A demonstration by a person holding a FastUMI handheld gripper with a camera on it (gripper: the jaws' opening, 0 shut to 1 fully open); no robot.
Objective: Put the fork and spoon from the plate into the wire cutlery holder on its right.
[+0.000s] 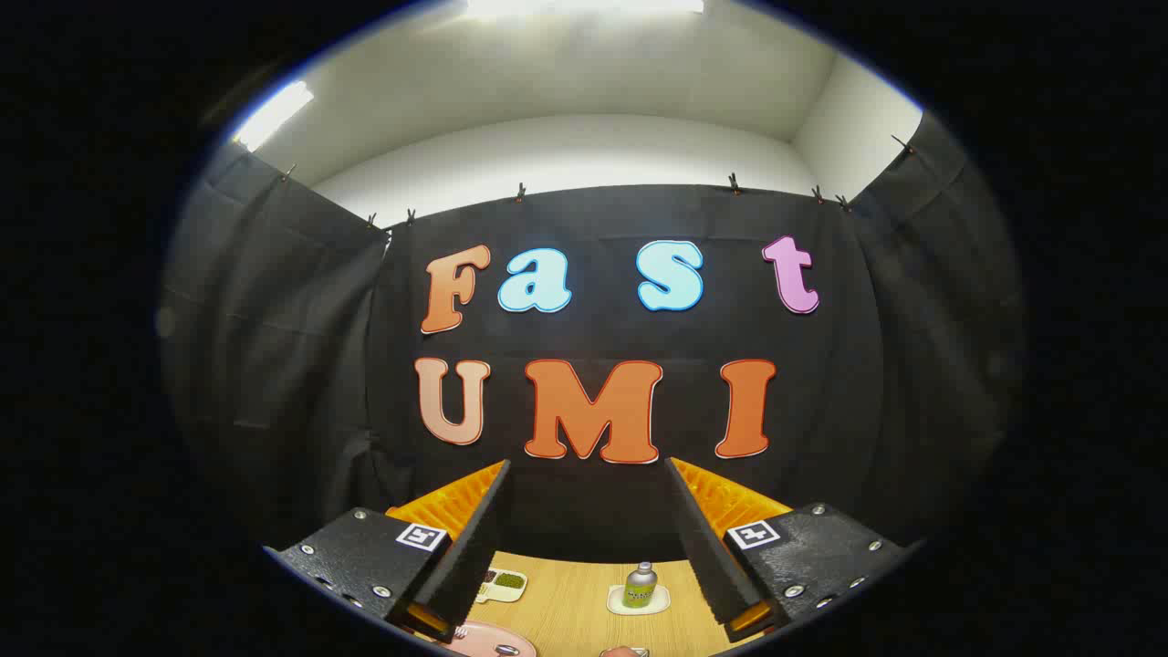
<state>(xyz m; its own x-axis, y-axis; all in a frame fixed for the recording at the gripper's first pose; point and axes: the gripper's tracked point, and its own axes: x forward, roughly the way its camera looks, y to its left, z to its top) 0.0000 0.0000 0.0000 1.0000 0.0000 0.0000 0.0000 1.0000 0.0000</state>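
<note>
My gripper (587, 474) is held high above the table and points at the back wall. Its two fingers stand wide apart with nothing between them. Far below, close to the left finger, a strip of the pink plate (484, 639) shows, with a shiny piece of cutlery (507, 650) lying on it; whether it is the fork or the spoon I cannot tell. Just right of the plate, between the fingers at the table's near side, a small part of something (623, 651) peeks in; it is too cut off to identify.
On the wooden table (566, 607) a small silver bottle with a green label (641, 585) stands on a white coaster, beyond the plate. A small white dish with green and brown contents (504, 583) sits near the left finger. Black cloth closes the booth behind.
</note>
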